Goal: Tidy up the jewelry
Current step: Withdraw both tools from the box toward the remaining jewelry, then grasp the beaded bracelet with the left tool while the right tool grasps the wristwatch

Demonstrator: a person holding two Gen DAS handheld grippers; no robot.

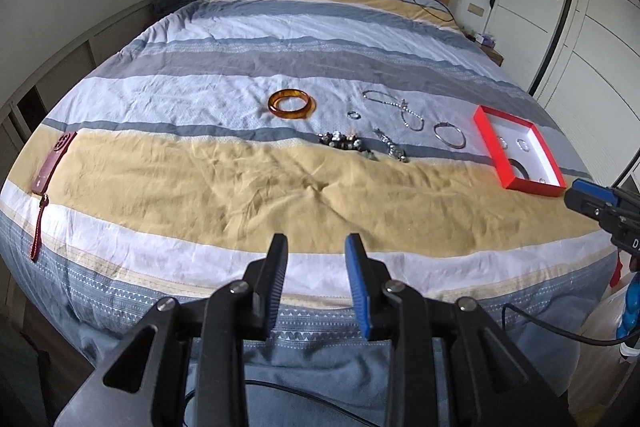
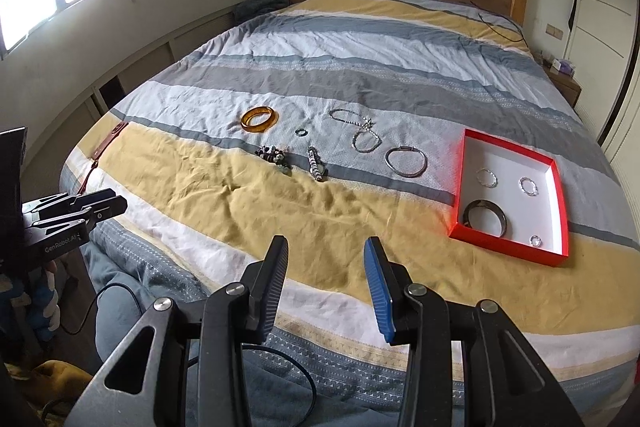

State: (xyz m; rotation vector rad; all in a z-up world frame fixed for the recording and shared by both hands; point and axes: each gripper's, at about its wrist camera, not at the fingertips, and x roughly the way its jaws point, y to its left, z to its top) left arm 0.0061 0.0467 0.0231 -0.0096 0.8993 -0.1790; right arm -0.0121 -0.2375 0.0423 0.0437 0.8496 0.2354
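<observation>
Red box [image 2: 558, 205], task partly done: four rings and bangles inside; left of it on bedspread [image 2: 248, 211] six pieces remain, silver bangle [image 2: 406, 161] nearest, amber bangle [image 2: 259, 119] farthest; left gripper [image 1: 316, 281] and right gripper [image 2: 326, 285] both spread, empty.

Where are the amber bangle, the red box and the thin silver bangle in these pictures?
amber bangle [image 2: 259, 120], right wrist view, on its near orange rim.
red box [image 2: 507, 245], right wrist view, on its near red wall.
thin silver bangle [image 2: 406, 174], right wrist view, on the near arc of the hoop, on the bedcover left of the box.

Soft window daylight, fisheye-warped edges.
</observation>
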